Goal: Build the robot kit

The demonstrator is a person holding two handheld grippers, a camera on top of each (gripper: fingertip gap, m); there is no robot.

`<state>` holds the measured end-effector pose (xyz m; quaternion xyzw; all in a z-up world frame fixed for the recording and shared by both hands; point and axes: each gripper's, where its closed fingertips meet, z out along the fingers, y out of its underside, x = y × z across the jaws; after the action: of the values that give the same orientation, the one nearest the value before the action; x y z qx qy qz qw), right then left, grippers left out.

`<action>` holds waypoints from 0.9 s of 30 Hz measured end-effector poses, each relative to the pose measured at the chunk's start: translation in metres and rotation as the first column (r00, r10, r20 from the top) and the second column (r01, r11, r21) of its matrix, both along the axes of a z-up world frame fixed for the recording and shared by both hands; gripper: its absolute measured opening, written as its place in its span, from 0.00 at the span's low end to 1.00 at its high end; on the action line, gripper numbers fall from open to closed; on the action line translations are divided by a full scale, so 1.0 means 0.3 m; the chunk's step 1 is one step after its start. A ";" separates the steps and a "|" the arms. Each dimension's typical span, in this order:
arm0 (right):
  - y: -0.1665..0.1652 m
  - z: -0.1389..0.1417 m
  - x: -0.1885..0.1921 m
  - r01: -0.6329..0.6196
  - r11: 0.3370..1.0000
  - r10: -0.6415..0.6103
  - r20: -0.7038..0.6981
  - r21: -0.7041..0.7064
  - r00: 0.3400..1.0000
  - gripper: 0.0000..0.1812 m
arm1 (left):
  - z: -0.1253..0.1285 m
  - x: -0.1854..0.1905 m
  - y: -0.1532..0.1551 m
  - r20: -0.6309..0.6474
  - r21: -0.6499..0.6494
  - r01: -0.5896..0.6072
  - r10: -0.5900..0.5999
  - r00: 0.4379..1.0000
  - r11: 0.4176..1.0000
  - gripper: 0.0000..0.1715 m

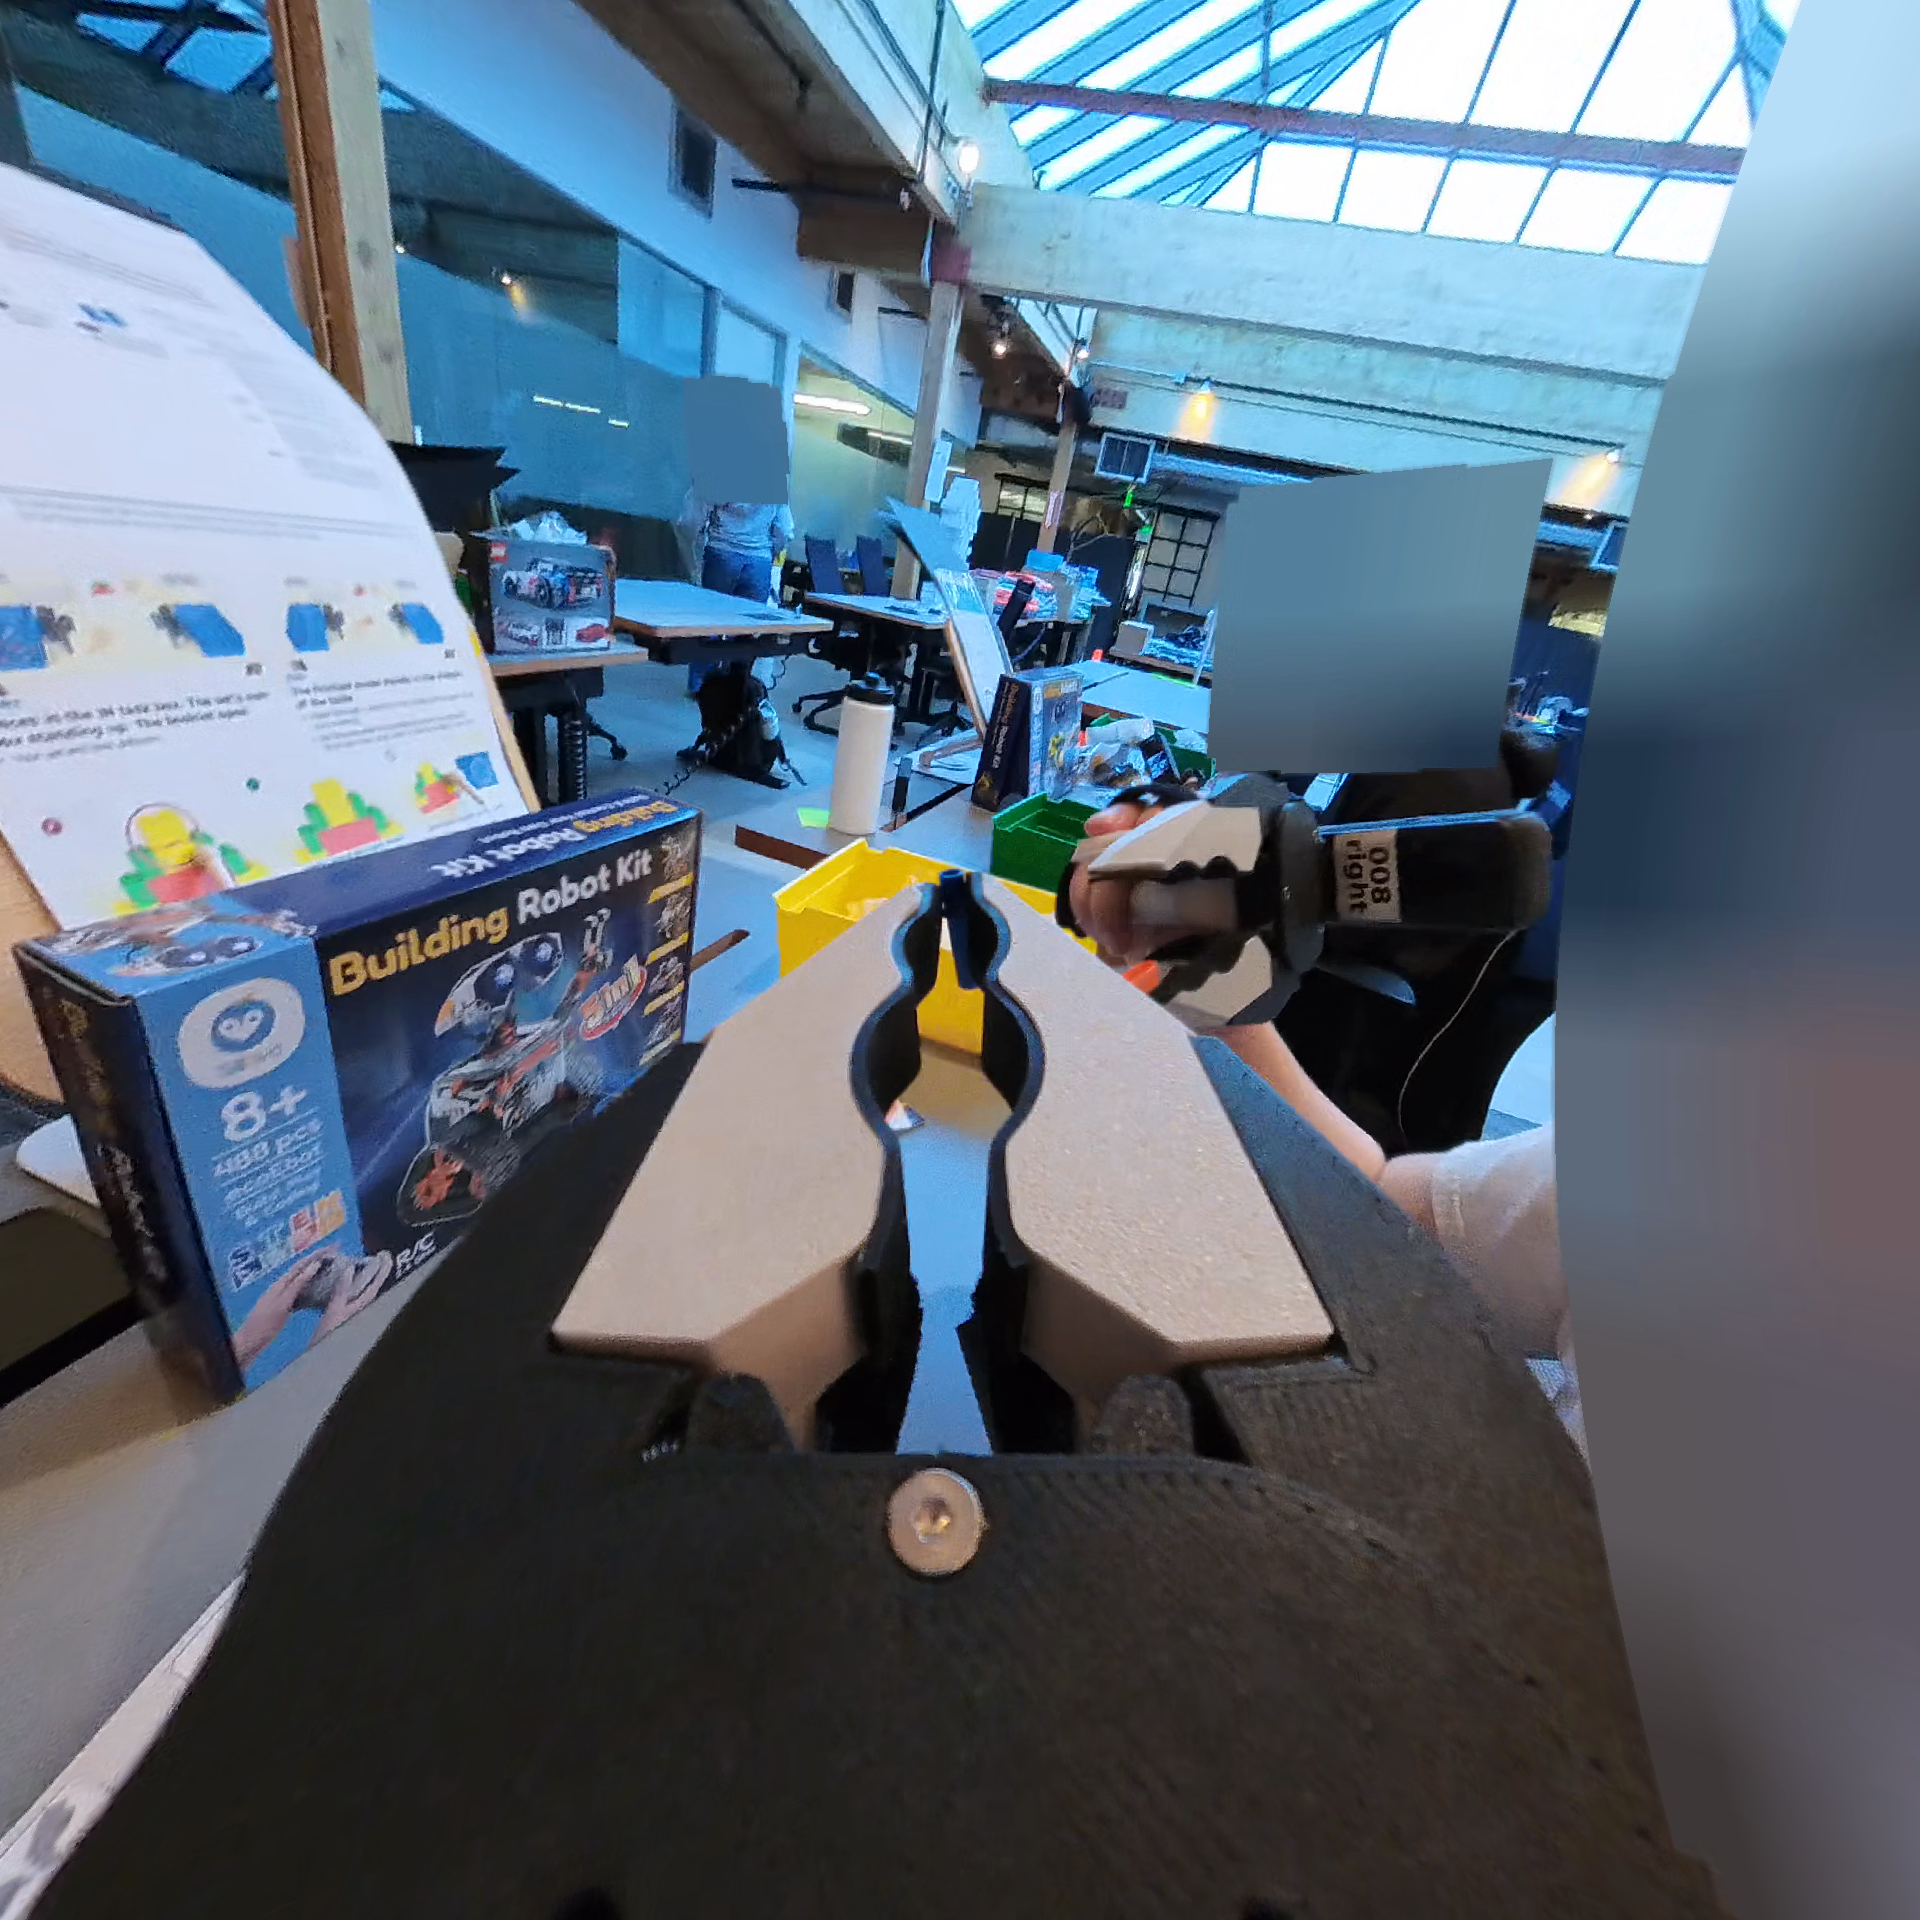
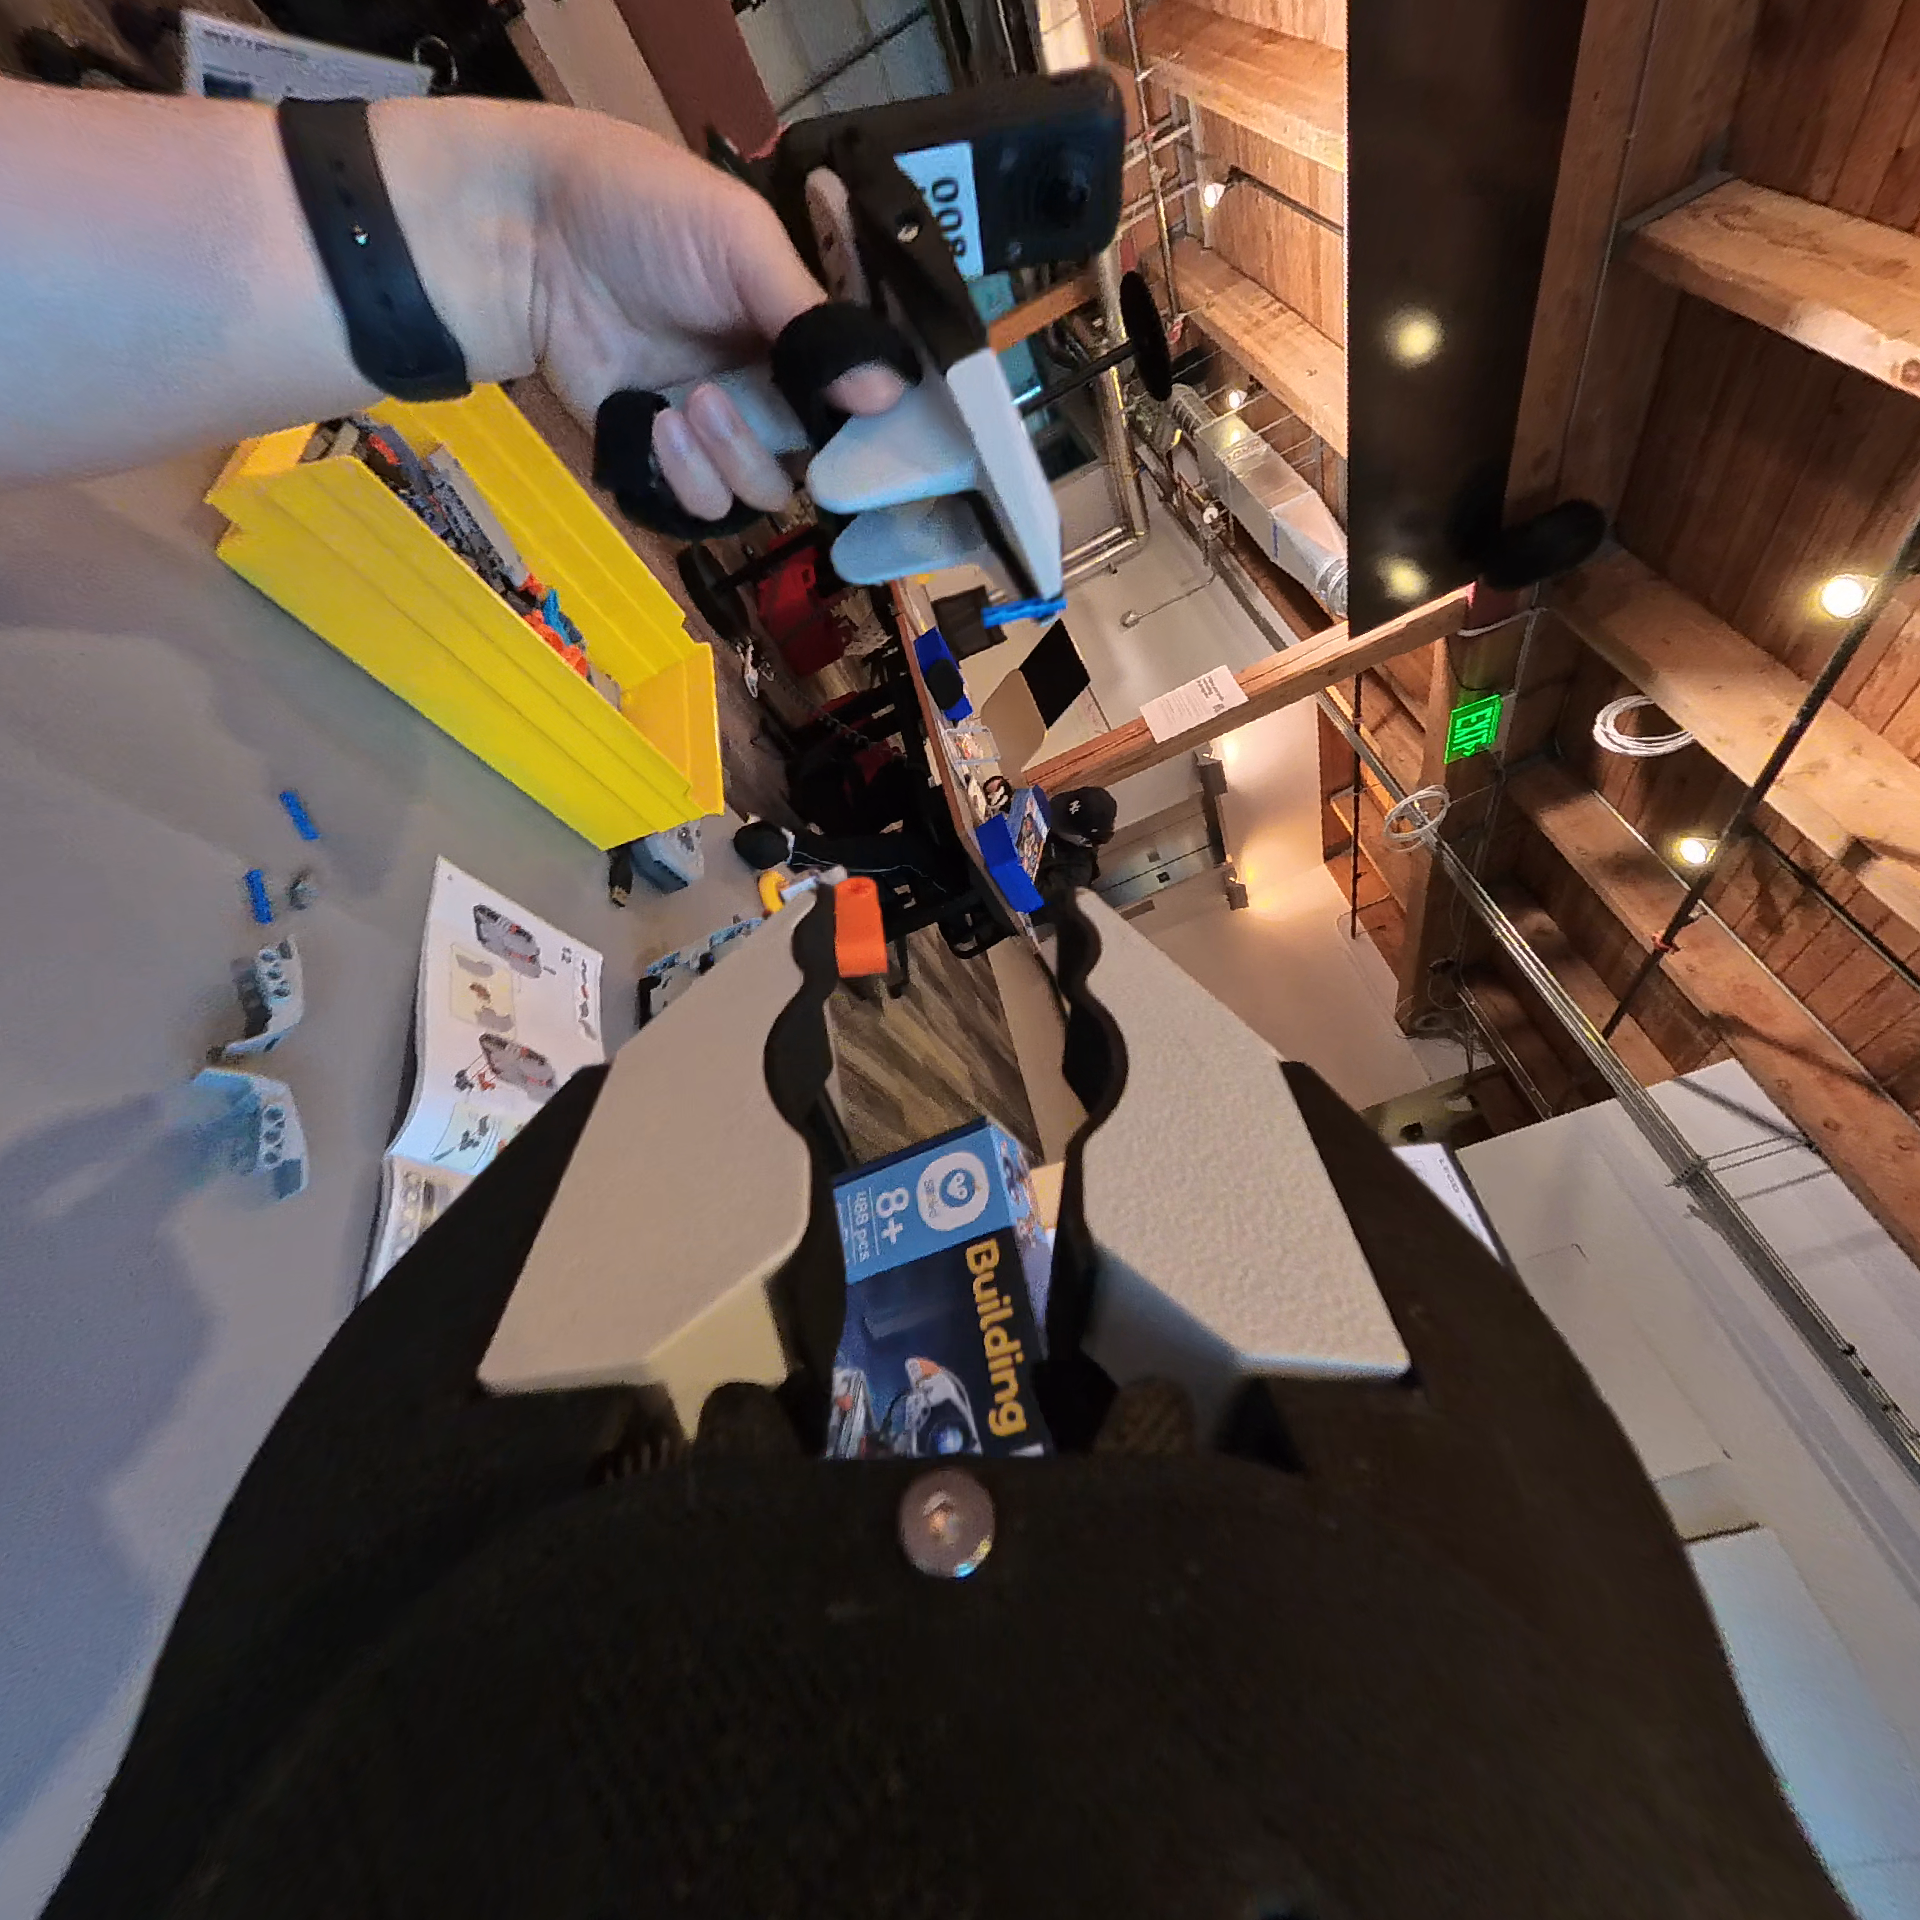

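My left gripper (image 1: 956,902) is shut on a small blue pin (image 1: 954,925) at its fingertips and holds it up in the air. The right wrist view also shows it, at the top, with the blue pin (image 2: 1023,608) sticking out of its tips. My right gripper (image 2: 951,920) is open with a wide gap. A small orange piece (image 2: 860,930) sits against the tip of its left finger; the right finger is clear of it. In the left wrist view the right gripper (image 1: 1138,930) hovers to the right, close to the left gripper's tips.
A yellow bin (image 2: 468,644) of mixed parts stands on the grey table (image 2: 125,831). An open instruction booklet (image 2: 499,1039), grey pieces (image 2: 260,997) and loose blue pins (image 2: 296,816) lie nearby. A blue kit box (image 1: 364,1060) stands at the left before a propped printed sheet (image 1: 208,520). The left gripper's tips are roughly 11 centimeters from the right gripper's.
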<state>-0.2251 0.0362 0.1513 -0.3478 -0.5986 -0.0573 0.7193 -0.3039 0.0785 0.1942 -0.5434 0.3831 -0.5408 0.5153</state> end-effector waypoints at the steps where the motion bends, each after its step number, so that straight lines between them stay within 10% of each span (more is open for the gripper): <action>1: 0.009 0.003 -0.017 -0.002 1.000 0.002 -0.002 0.002 1.000 0.23 | -0.004 -0.007 0.007 0.004 -0.010 0.008 -0.008 1.000 1.000 0.01; 27: 0.151 -0.153 0.010 0.065 0.997 -0.060 0.127 -0.032 0.990 0.22 | -0.028 0.038 0.055 -0.021 -0.012 -0.037 0.037 0.999 0.999 0.01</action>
<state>-0.2220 0.0814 0.1054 -0.3752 -0.6326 -0.0908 0.6714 -0.2926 0.0950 0.1859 -0.5591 0.3750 -0.5279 0.5178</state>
